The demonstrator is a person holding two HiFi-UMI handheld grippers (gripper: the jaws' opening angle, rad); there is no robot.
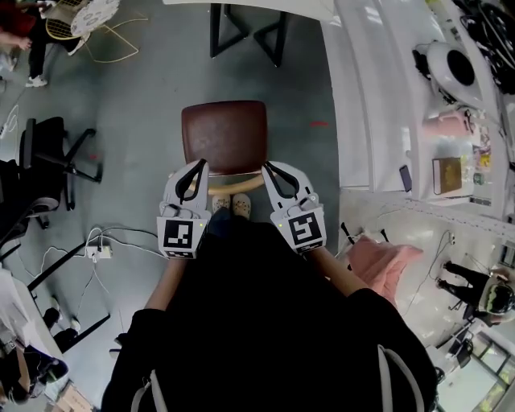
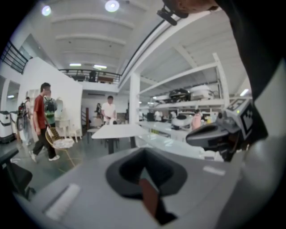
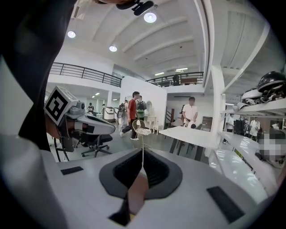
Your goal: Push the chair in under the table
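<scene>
A chair with a brown seat (image 1: 224, 133) and a curved tan wooden backrest (image 1: 235, 185) stands on the grey floor right in front of me. Beyond it is the white table (image 1: 257, 6) on black legs, apart from the chair. My left gripper (image 1: 199, 166) is shut and its tip lies over the backrest's left end. My right gripper (image 1: 268, 167) is shut too, over the right end. Whether they touch the wood I cannot tell. In the left gripper view the jaws (image 2: 144, 167) are closed with nothing held, and the same holds in the right gripper view (image 3: 142, 167).
A long white counter (image 1: 370, 96) runs along the right of the chair. A black office chair (image 1: 48, 149) stands at the left, with a power strip and cables (image 1: 100, 251) on the floor. A wire chair (image 1: 88, 20) sits far left. People (image 2: 42, 120) walk beyond the table.
</scene>
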